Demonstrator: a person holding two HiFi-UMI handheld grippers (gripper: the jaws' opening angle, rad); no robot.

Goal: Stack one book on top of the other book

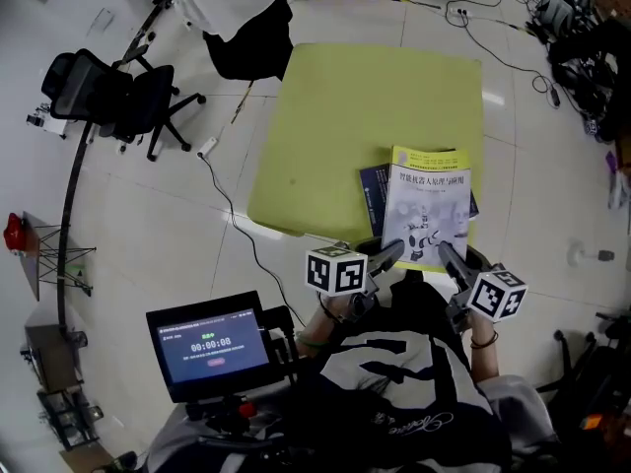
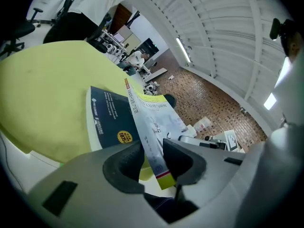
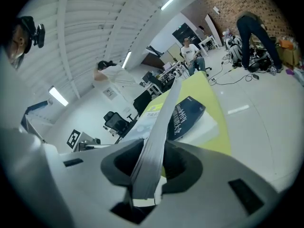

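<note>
White-and-yellow book [image 1: 426, 215] is clamped at its near edge by the 2 hand-held grippers, 1 at each near corner. The left hand-held gripper [image 1: 391, 254] has its jaws closed on the spine corner, where the yellow foot of the spine sticks out behind the pads. The right hand-held gripper [image 1: 449, 254] has its jaws closed on the opposite corner, with the grey page edges running straight out from between the pads. From both grips the book reaches forward and away from the person, cover up.

Just ahead of the jaws and under the held book lies the dark blue book [image 1: 373, 195], flat on the yellow-green desk [image 1: 365, 116]. Its left strip and a sliver on the right show past the held book's sides, so the held book covers most of it. Whether the 2 books touch cannot be told. The held book's near edge and both hand-held grippers lie short of the desk's near edge.

Further out, left of the left hand-held gripper, a small screen [image 1: 215, 348] shows a timer, and beyond it a black office chair [image 1: 128, 101] stands on the white floor [image 1: 148, 225].
</note>
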